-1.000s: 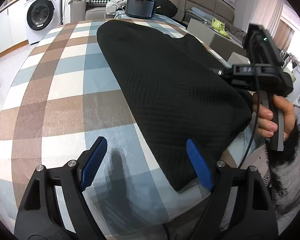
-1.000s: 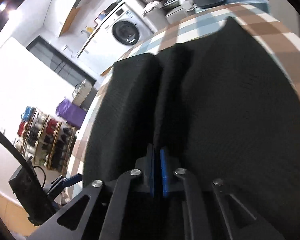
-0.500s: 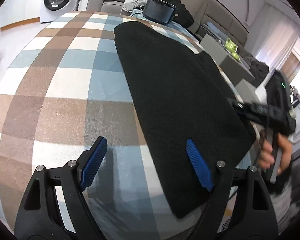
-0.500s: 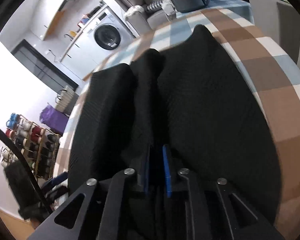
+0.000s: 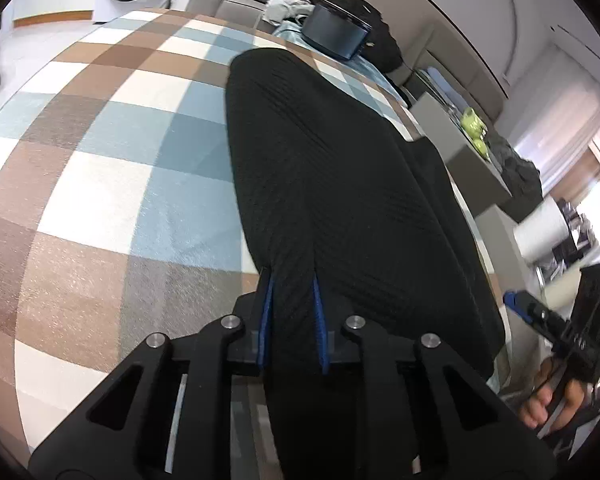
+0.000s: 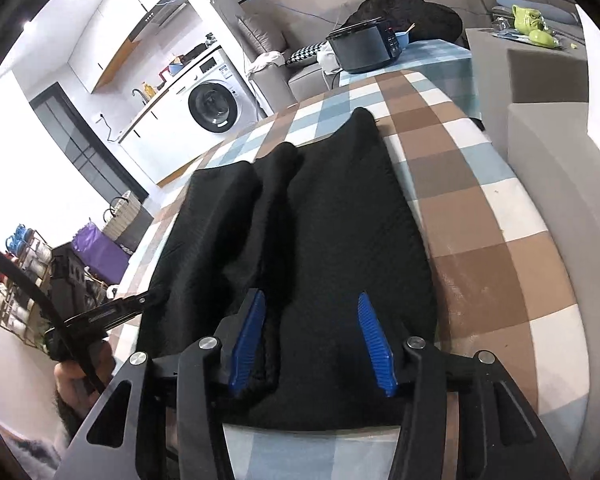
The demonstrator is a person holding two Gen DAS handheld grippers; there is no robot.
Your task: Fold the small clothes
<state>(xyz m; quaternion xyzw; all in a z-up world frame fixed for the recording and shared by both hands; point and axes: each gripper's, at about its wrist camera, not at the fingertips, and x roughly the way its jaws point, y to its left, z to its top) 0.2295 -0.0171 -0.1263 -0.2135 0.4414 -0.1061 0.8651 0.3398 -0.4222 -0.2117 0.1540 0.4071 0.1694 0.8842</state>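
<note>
Left wrist view: the left gripper [image 5: 291, 316], its jaws having just been closing, is pinching a fold at the near edge of the black garment [image 5: 340, 184], which is lying stretched along the checked tablecloth [image 5: 100, 184]. The right gripper [image 6: 312, 340], jaws having just been opening, is standing half spread over the garment's near end with its blue pads [image 6: 374, 344] not pressing the cloth.

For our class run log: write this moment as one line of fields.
stage: folding | left tool: just closed, pinching black garment edge | right tool: just opened, garment released | surface: checked cloth
</note>
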